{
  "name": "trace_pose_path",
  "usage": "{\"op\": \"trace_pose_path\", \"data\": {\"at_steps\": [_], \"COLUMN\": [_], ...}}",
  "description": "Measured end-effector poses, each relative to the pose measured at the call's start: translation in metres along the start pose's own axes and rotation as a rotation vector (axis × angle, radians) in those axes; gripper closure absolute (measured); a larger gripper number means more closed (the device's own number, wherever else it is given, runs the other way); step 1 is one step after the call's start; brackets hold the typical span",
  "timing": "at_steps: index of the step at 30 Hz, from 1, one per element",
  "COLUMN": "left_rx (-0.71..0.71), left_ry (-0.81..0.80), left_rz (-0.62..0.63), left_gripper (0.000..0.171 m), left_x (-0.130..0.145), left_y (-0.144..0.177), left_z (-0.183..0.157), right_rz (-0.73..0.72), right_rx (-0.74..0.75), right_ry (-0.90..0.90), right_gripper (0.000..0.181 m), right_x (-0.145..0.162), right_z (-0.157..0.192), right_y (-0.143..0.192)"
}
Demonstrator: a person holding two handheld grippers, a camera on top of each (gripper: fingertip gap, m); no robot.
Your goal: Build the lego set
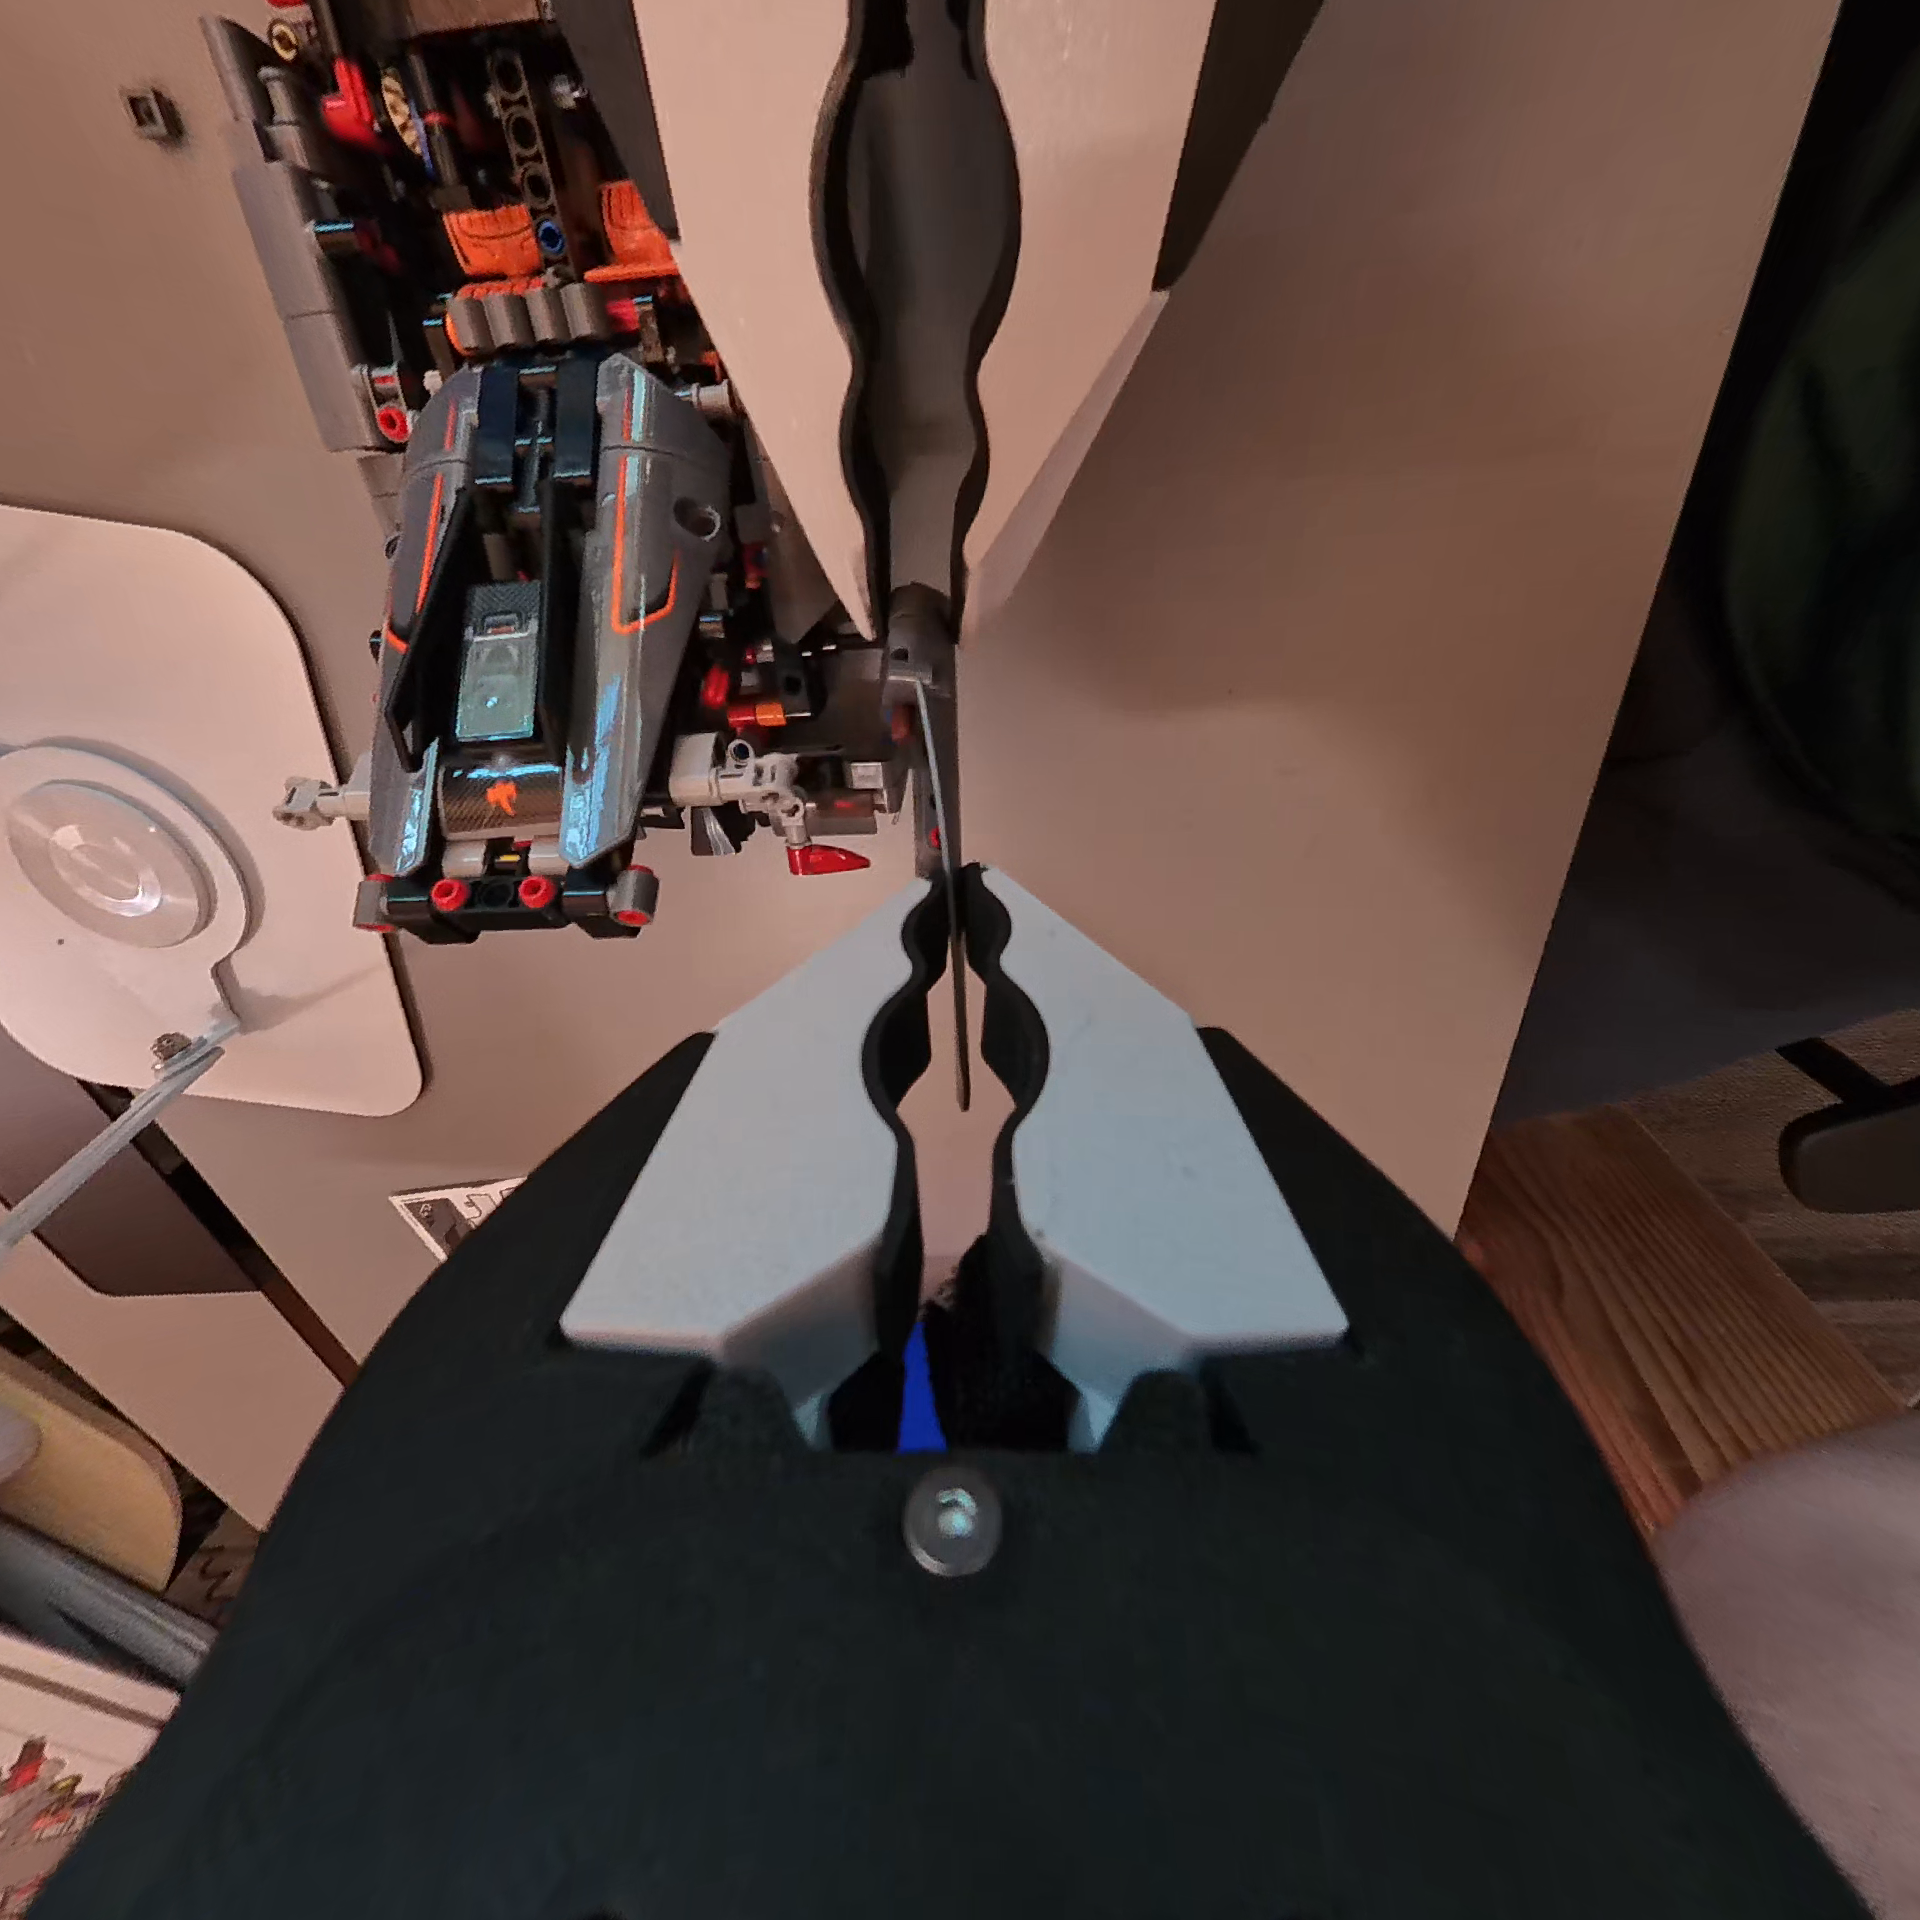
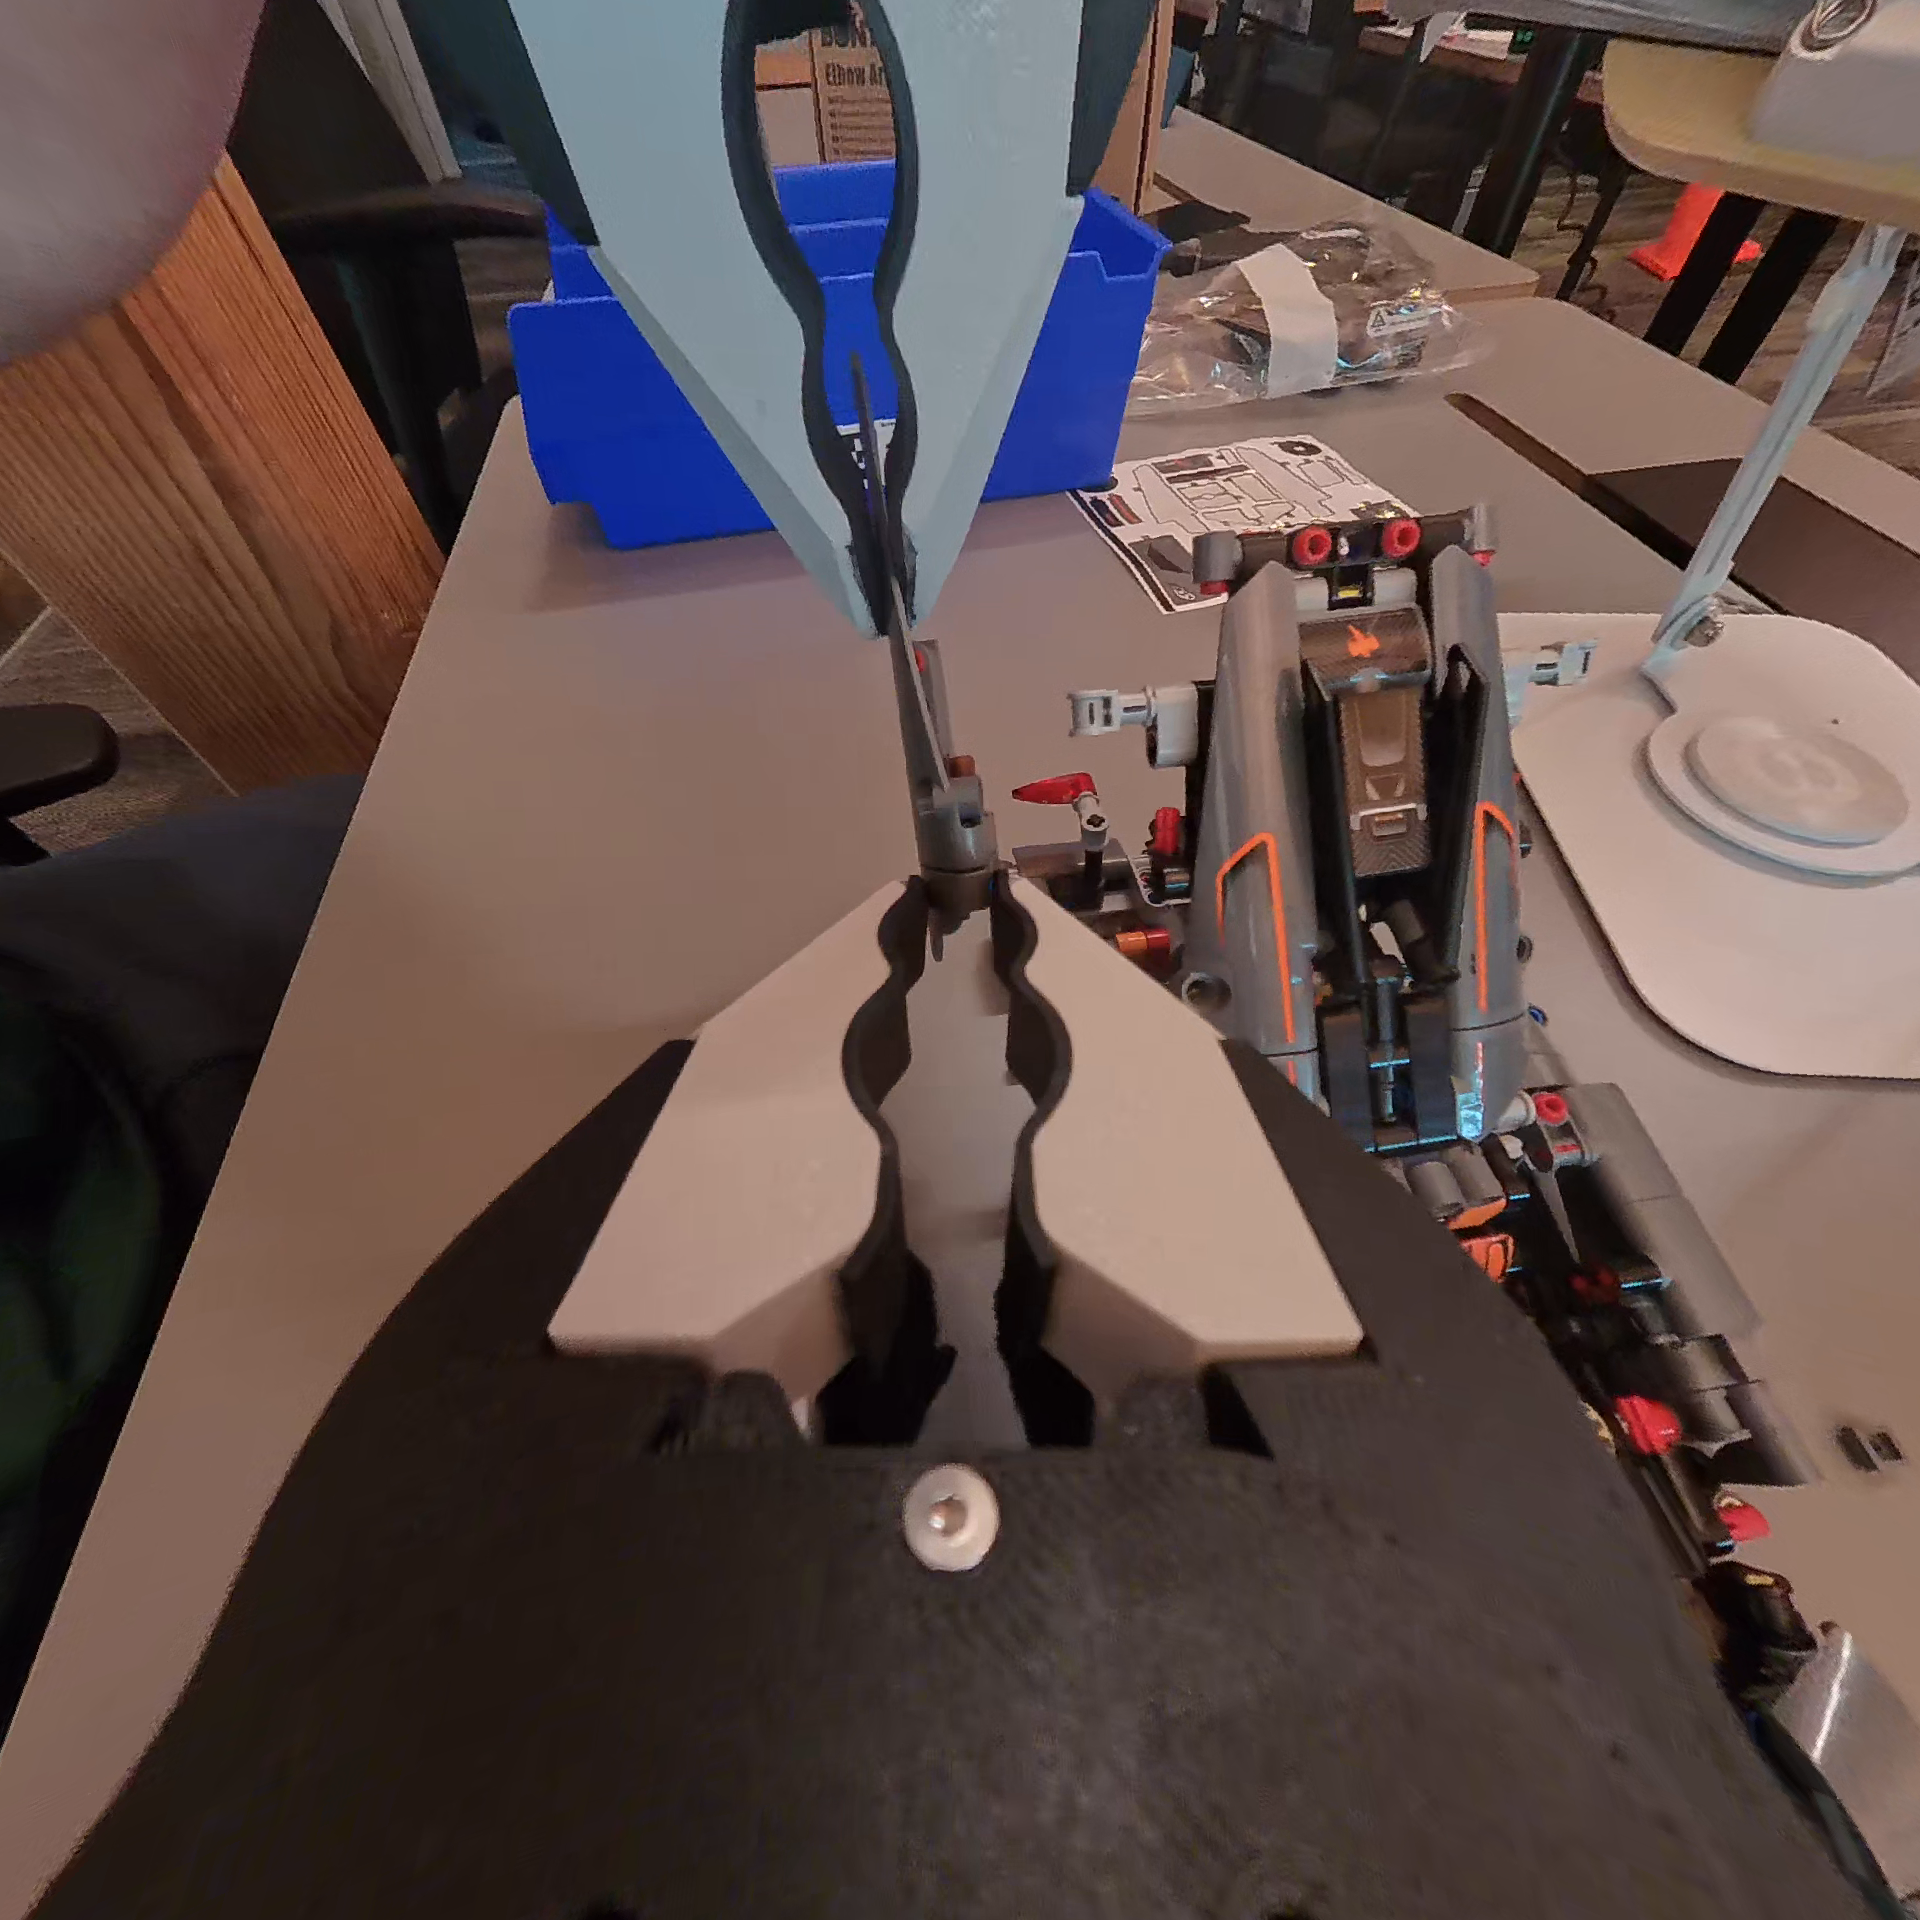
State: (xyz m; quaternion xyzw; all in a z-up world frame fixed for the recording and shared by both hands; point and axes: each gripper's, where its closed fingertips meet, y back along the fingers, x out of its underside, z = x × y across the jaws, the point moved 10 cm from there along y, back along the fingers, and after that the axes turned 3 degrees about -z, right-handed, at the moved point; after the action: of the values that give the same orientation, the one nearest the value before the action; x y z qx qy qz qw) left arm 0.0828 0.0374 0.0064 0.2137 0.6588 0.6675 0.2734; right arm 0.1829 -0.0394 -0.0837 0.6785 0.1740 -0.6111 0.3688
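Observation:
My left gripper (image 1: 951, 883) is shut on a thin dark flat Lego piece (image 1: 958, 997), seen edge-on. My right gripper (image 2: 956, 899) is shut on a long grey Lego panel (image 2: 951, 831) that runs back between its fingers. The two grippers face each other tip to tip above the table, and the thin piece (image 2: 902, 665) touches the grey panel's front end. The right gripper (image 1: 920, 613) comes in from the top of the left wrist view; the left gripper (image 2: 883, 613) comes in from the top of the right wrist view. The grey, black and orange Lego car (image 2: 1351, 831) stands on the table beside them (image 1: 540, 644).
A grey table (image 2: 623, 779) carries a blue bin (image 2: 665, 416) at the far end, a sticker sheet (image 2: 1226, 509), a clear bag of parts (image 2: 1299, 312) and a white lamp base on a white mat (image 2: 1787, 779). A small loose piece (image 2: 1870, 1444) lies near the car. Wooden furniture (image 2: 208, 499) stands to the left. My right fingertips sit around 5 cm from my left ones.

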Motion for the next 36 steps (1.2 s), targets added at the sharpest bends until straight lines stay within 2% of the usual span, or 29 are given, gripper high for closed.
{"op": "trace_pose_path", "data": {"at_steps": [13, 30, 32, 36], "left_rx": [0.019, 0.012, 0.008, -0.015], "left_ry": [0.021, 0.036, 0.044, 0.029], "left_rz": [-0.029, -0.057, -0.059, -0.053], "left_gripper": [0.171, 0.17, 0.167, 0.171], "left_x": [0.002, 0.011, 0.011, 0.012], "left_y": [0.006, -0.001, -0.003, -0.004], "left_z": [0.005, 0.004, 0.004, 0.004], "right_rz": [-0.053, -0.118, -0.126, -0.137], "right_rx": [-0.018, -0.027, -0.029, -0.042], "right_ry": [-0.057, -0.104, -0.1, -0.108], "right_gripper": [0.172, 0.175, 0.18, 0.18], "right_x": [-0.005, -0.007, -0.008, -0.008], "right_z": [-0.004, -0.008, -0.007, -0.007], "right_y": [0.008, 0.016, 0.017, 0.018]}}
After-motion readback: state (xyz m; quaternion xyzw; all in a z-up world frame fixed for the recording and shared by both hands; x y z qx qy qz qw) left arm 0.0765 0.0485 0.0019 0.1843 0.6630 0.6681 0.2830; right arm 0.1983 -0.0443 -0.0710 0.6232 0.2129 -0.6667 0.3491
